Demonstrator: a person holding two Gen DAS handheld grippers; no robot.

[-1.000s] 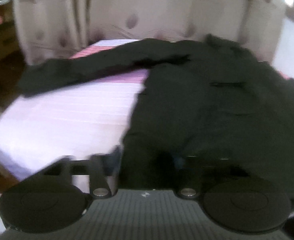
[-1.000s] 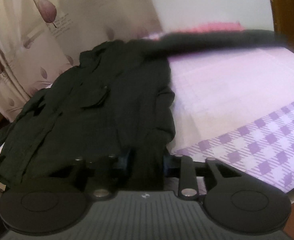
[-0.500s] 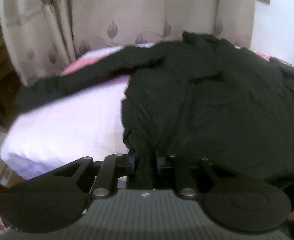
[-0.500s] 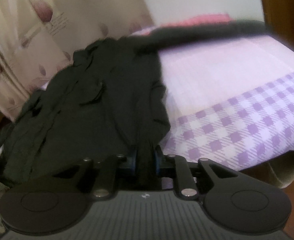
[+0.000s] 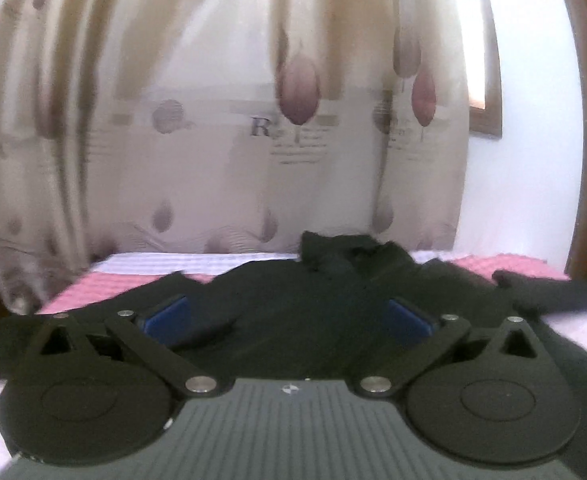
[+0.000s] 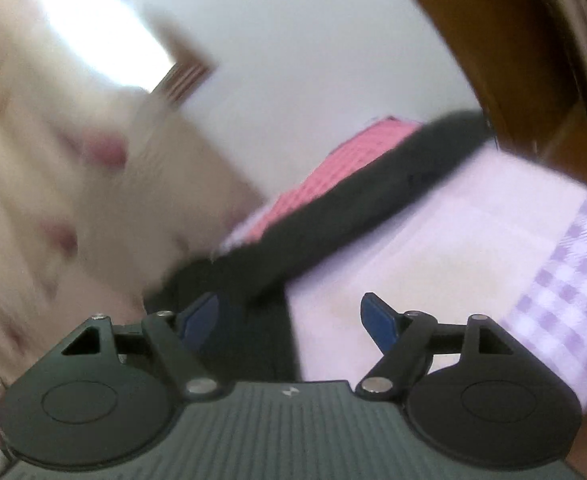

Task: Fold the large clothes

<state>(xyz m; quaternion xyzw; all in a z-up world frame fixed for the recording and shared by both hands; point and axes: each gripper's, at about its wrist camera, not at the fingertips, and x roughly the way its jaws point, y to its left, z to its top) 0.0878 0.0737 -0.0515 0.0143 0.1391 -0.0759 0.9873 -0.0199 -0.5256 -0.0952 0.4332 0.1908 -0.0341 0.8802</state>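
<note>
A large black jacket (image 5: 305,312) lies spread on the bed, collar toward the curtain. My left gripper (image 5: 287,314) is open low over its body, blue pads wide apart, holding nothing. In the right wrist view one black sleeve (image 6: 365,200) stretches out across the bed toward the far right. My right gripper (image 6: 289,316) is open over the jacket's edge where the sleeve begins, holding nothing. This view is blurred.
The bed has a pale lilac sheet (image 6: 433,248) with a purple checked part (image 6: 565,280) and a pink blanket (image 5: 525,270) at its far end. A patterned curtain (image 5: 221,128) hangs behind. A brown wooden door frame (image 6: 505,48) stands at right.
Both grippers were shut on the jacket's hem half a second ago; both have let go and opened. Both have moved forward over the jacket toward the collar end.
</note>
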